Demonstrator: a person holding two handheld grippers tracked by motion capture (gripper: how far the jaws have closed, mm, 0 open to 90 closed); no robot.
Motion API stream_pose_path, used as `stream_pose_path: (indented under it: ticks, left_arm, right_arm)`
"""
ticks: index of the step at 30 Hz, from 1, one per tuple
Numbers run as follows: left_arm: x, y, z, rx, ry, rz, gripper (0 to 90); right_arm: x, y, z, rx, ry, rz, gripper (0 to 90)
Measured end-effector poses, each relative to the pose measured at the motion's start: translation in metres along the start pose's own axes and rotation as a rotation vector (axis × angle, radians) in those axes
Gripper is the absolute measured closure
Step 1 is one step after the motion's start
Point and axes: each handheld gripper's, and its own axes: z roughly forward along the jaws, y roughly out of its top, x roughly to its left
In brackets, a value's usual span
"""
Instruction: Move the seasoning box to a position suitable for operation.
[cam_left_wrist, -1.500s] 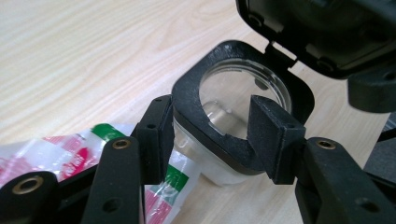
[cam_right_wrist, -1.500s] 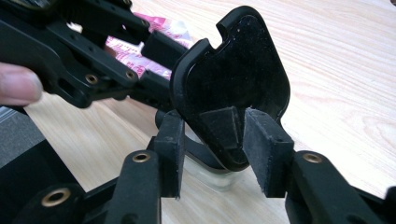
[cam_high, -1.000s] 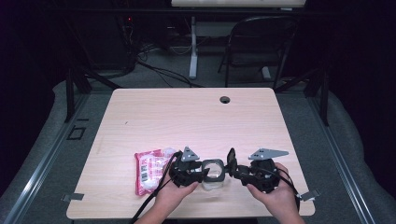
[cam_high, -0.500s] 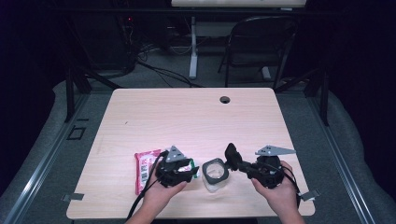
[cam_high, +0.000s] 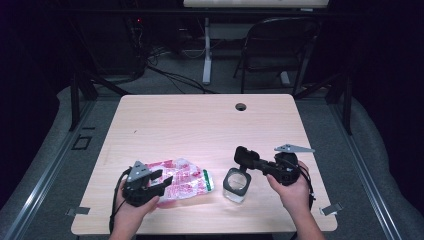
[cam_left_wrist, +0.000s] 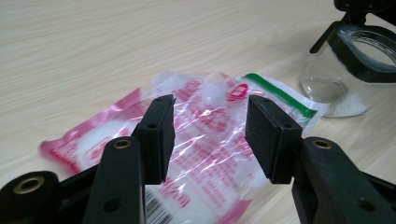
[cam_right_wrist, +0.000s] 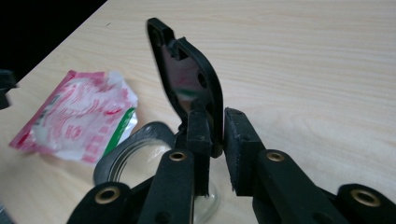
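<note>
A clear glass jar (cam_high: 236, 184) with a black rim stands near the table's front edge, a little white powder in its bottom (cam_left_wrist: 345, 105). Its hinged black lid (cam_right_wrist: 187, 74) stands raised. My right gripper (cam_high: 243, 157) grips that lid between its pads (cam_right_wrist: 217, 135); its jaws have just been opening slightly. Left of the jar (cam_right_wrist: 135, 158) lies a crumpled red-and-white plastic bag (cam_high: 187, 179) with a green zip strip (cam_left_wrist: 280, 95). My left gripper (cam_high: 162, 181) hovers over the bag (cam_left_wrist: 93, 135), open (cam_left_wrist: 210, 126), its jaws just widening, nothing clamped.
The light wooden table (cam_high: 200, 125) has a cable hole (cam_high: 241, 106) near its far edge. A folding chair (cam_high: 280, 45) and a table leg (cam_high: 206, 50) stand on the dark floor beyond. Both of the person's hands enter from the bottom.
My left gripper left the jar and moved left over the bag. My right gripper drew back to the right and swung the jar's lid up, so the jar's mouth shows.
</note>
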Motion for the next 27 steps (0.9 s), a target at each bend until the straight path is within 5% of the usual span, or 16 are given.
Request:
stream_pose_path:
  ticks: [9, 19, 24, 27]
  left_arm:
    - [0.031, -0.025, -0.004, 0.016, 0.027, -0.088, 52.3]
    - [0.036, -0.031, -0.005, 0.014, 0.038, -0.098, 52.2]
    - [0.037, -0.033, -0.002, 0.023, 0.041, -0.100, 52.2]
    - [0.037, -0.034, 0.000, 0.039, 0.039, -0.095, 52.5]
  right_arm:
    - [0.000, 0.004, 0.029, 0.002, 0.082, 0.007, 79.1]
    - [0.006, -0.005, 0.037, 0.027, 0.133, 0.005, 73.5]
    - [0.009, -0.011, 0.034, 0.030, 0.129, 0.007, 69.1]
    - [0.013, -0.022, 0.036, 0.054, 0.088, -0.012, 68.2]
